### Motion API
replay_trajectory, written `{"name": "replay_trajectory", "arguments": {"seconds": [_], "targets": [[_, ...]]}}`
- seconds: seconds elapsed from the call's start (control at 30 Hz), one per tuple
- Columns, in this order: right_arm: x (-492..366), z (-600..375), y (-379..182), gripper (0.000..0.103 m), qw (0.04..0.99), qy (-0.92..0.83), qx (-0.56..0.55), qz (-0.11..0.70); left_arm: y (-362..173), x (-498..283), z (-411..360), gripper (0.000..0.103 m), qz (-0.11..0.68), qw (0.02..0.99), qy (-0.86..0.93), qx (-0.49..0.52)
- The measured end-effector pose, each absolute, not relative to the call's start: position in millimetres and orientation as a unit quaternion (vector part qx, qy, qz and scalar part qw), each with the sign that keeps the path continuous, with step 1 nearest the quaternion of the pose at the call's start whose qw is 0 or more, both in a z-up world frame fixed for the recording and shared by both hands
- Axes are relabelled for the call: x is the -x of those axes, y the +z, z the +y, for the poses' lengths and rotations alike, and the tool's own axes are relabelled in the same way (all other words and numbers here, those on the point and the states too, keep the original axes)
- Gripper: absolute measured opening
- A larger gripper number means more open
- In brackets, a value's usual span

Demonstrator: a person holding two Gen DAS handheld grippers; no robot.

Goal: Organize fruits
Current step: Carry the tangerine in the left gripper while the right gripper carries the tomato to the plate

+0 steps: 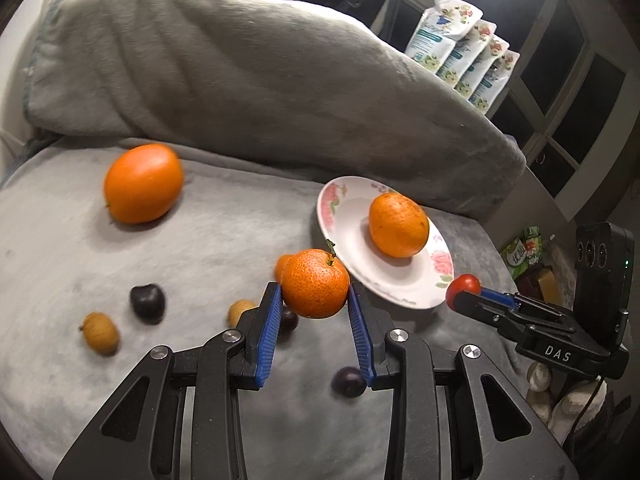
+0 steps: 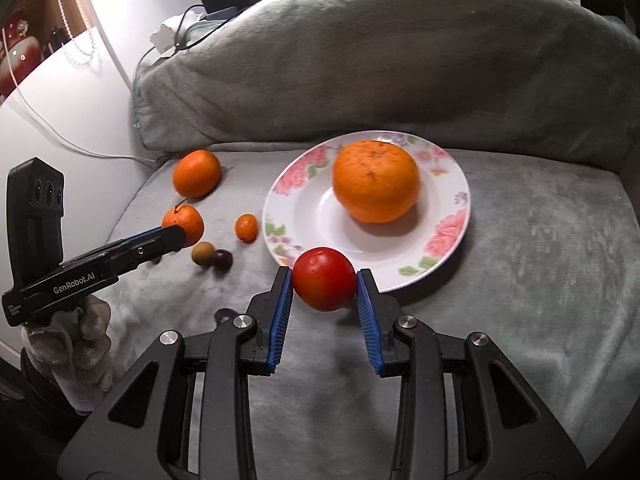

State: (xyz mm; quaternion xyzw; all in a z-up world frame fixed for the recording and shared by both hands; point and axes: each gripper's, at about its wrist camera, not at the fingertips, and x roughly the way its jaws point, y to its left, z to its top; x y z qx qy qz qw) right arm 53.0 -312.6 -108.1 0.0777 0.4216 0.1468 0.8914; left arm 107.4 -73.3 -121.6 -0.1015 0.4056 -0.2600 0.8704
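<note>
Mandarin [image 1: 315, 284] sits clenched across its middle in the left gripper [image 1: 314, 300], at eight o'clock from the plate [image 1: 340, 196]; firm, light, stable there. Tomato [image 2: 324, 278], pinched in the right gripper [image 2: 325, 292] at the plate's six o'clock rim, seems softer, slick, bruisable

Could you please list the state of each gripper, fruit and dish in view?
Left gripper: shut on the stemmed tangerine, held above the blanket.
Right gripper: shut on the tomato, at the plate's near rim.
Plate: flat on the blanket, holding one big orange.
Loose orange: lying on the blanket.
Kumquat: lying beside the plate.
Dark plum: lying on the blanket.
</note>
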Motion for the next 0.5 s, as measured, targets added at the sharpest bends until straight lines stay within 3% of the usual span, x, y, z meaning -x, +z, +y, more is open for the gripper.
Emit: {"name": "replay_trajectory", "arguments": {"seconds": [0.5], "targets": [[-61.2, -325.3, -111.0, 0.034, 0.894, 0.132, -0.078, 0.421, -117.1, -123.2, -118.4, 0.032, 0.406, 0.867, -0.281, 0.063]]}}
